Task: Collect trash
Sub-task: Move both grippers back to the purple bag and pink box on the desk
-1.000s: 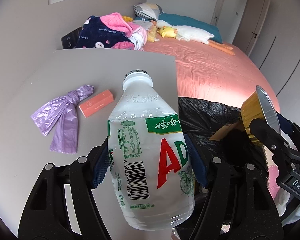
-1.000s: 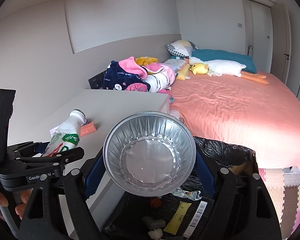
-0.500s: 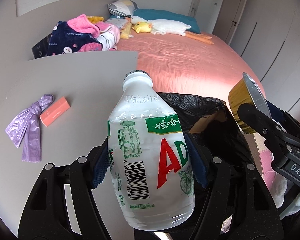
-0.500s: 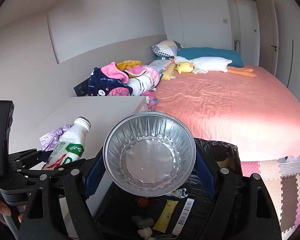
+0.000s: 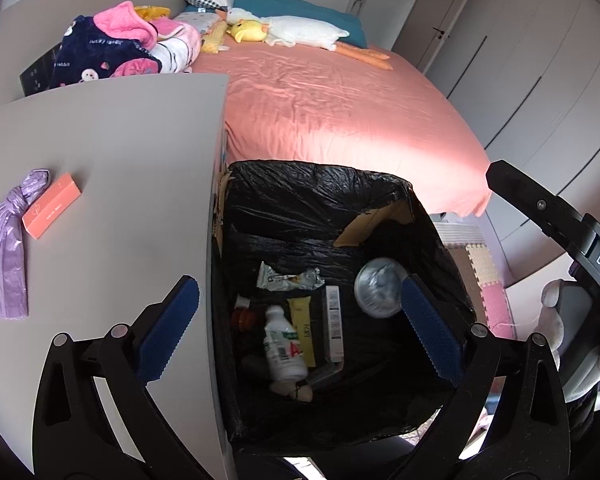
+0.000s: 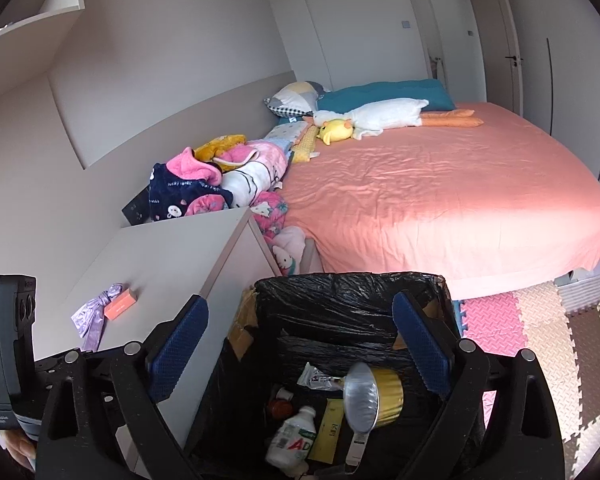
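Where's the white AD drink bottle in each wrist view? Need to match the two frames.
Left wrist: the white AD drink bottle lies lower centre, on the bottom of the black-lined trash bin, cap pointing up-picture, left of a yellow packet.
Right wrist: the bottle is at bottom centre in the same bin, left of the yellow packet.
Shared landmark: the orange box on the grey cabinet top, beside the knotted purple bag.

Glossy plastic, bright foil, matt board

The bin liner is crinkled glossy black plastic; the foil cup shiny ribbed metal; the bottle milky smooth plastic; the cabinet top matt and smooth; the purple bag thin shiny film; the bedsheet soft cloth.
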{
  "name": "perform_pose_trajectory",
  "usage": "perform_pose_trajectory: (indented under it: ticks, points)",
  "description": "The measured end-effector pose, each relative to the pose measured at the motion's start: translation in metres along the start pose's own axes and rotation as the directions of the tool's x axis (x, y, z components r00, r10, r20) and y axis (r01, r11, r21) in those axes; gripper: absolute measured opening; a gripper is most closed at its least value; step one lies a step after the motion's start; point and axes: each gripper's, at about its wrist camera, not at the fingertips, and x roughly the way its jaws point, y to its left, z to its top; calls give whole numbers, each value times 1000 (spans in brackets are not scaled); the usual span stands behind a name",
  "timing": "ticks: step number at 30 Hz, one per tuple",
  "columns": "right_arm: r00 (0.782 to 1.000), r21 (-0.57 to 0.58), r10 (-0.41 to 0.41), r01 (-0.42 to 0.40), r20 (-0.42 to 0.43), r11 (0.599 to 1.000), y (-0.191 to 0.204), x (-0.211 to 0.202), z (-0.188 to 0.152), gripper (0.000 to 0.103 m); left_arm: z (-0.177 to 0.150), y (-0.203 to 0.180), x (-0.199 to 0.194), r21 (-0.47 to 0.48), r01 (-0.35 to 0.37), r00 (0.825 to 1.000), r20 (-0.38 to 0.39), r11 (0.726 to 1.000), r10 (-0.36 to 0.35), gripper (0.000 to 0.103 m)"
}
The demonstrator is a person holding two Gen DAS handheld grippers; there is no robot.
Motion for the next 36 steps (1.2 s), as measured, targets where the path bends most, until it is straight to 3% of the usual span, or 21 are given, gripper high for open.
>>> perform_pose_trajectory:
  ticks: [17, 36]
  points:
    - [996, -66, 65, -69, -59, 995, 40, 22, -13, 93, -10, 29, -15, -10, -96, 995, 37, 995, 96, 97]
    - [982, -149, 121, -143, -147, 978, 109, 68, -26, 93, -21, 109, -35, -99, -193, 979, 42, 976, 198, 97]
